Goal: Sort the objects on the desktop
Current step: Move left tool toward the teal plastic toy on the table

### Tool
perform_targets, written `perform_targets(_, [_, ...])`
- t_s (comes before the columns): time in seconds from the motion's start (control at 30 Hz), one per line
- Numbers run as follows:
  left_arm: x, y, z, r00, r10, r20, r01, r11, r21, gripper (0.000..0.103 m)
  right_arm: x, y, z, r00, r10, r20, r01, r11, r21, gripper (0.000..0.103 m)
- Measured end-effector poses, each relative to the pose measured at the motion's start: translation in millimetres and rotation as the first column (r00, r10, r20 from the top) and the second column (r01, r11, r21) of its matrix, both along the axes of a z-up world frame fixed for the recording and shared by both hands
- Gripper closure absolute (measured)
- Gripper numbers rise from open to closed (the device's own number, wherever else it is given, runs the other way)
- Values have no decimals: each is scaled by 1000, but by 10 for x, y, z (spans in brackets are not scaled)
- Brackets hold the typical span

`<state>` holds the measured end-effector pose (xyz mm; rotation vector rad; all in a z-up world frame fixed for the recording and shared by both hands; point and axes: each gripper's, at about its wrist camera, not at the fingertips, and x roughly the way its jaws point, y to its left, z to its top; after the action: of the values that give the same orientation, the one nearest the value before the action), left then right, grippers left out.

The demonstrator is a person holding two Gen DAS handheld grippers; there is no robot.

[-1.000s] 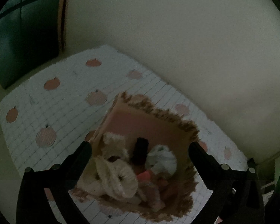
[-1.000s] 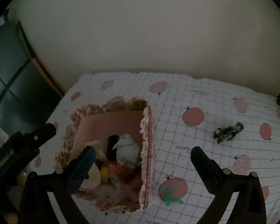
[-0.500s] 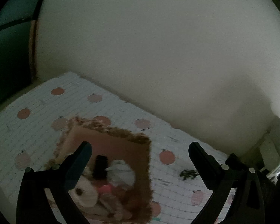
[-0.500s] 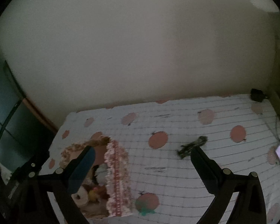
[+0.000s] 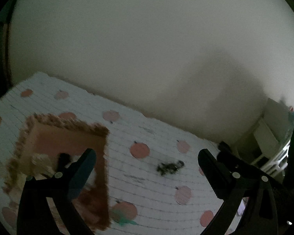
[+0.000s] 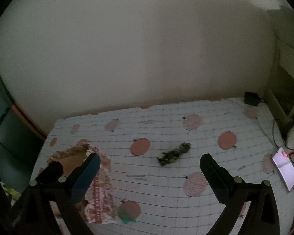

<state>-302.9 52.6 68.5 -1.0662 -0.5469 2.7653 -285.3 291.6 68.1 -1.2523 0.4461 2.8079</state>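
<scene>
A small dark, crumpled object (image 6: 174,154) lies alone on the desk (image 6: 166,178), on its grid-lined cloth printed with pink fruit; no writing is legible. It lies ahead of both grippers, right of the frilled box (image 5: 68,137) of soft items. The left gripper (image 5: 147,164) and right gripper (image 6: 150,163) hover with jaws spread wide, empty. Since a second ago both views have swung away from the box toward the dark object.

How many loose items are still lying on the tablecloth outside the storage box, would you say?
2: a dark hair clip mid-cloth, right of the box, and a small green item near the front edge beside it. Others may be hidden behind the grippers.
</scene>
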Motion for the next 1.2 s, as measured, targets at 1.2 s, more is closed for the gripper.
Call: perform_targets(1.2, [-194, 903, -1391, 898, -74, 433, 106, 993, -49, 0, -43, 525, -1087, 894, -127, 430, 137, 991, 9, 0])
